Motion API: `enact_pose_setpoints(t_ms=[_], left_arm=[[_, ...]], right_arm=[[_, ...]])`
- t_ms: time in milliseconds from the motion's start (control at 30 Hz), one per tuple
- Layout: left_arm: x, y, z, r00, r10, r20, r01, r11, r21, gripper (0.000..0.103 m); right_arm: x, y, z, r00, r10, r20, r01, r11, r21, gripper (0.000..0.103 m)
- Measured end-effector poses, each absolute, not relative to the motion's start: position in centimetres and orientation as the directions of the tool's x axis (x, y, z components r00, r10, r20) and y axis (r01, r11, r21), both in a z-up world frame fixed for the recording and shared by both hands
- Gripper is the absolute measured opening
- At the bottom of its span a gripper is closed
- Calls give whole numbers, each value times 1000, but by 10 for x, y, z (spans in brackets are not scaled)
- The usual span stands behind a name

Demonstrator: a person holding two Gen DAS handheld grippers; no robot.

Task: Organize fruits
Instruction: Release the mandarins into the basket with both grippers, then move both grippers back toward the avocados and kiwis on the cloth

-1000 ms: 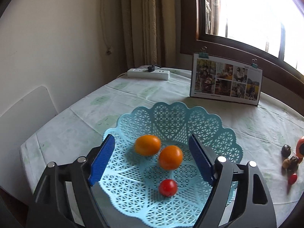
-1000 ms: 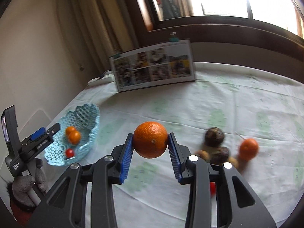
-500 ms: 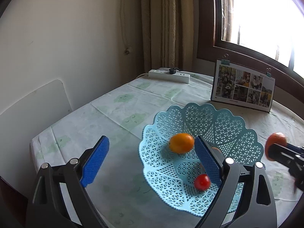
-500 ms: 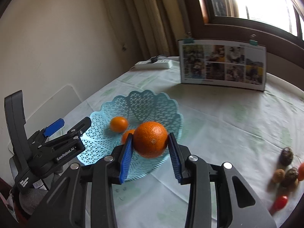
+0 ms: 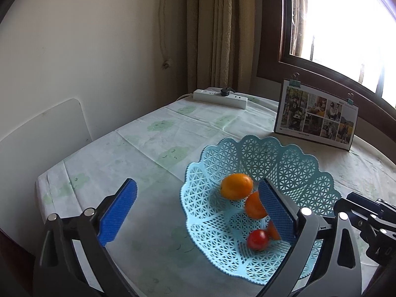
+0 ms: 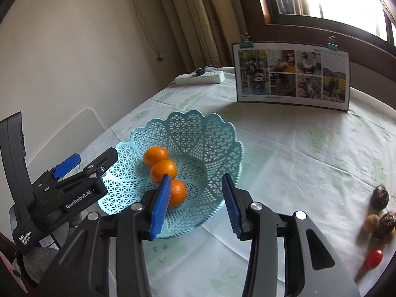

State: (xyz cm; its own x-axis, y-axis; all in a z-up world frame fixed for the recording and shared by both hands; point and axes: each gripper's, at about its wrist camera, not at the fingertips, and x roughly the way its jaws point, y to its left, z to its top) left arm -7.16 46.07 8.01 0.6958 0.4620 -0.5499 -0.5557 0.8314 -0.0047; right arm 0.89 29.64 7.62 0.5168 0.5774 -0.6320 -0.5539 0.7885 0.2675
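Left wrist view: my left gripper (image 5: 195, 208) is spread wide and empty, its right finger hanging over the blue basket (image 5: 297, 163) on the bench (image 5: 148, 148). Two oranges (image 5: 236, 185) and a red tomato (image 5: 257, 239) lie in the basket; a third orange is mostly hidden behind the finger. My right gripper (image 5: 366, 212) shows at the right edge.

Right wrist view: my right gripper (image 6: 195, 205) is open, holding nothing, over the basket's (image 6: 212, 128) near rim. Three oranges (image 6: 163, 170) sit inside. Dark fruits (image 6: 380, 196) and a tomato (image 6: 373, 258) lie well apart on the right of the bench (image 6: 297, 160).
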Motion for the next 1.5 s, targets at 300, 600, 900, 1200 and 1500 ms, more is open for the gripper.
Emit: enact_pose_setpoints(t_ms=[300, 600, 900, 1200, 1500], left_arm=[[-58, 429, 84, 723, 427, -542, -496, 868, 22, 100], [-40, 394, 86, 745, 391, -540, -432, 900, 56, 100], [-18, 358, 87, 753, 367, -547, -374, 922, 103, 100], [0, 326, 85, 757, 359, -546, -328, 931, 158, 100], [12, 299, 85, 768, 332, -548, -275, 943, 186, 100]], right_arm=[[11, 254, 70, 549, 547, -632, -482, 825, 295, 44], [19, 193, 64, 610, 478, -632, -369, 877, 308, 45], [29, 127, 65, 677, 387, -625, -244, 920, 306, 53], [43, 66, 60, 734, 238, -637, -89, 962, 257, 53], [69, 26, 44, 724, 117, -679, 25, 980, 197, 53]])
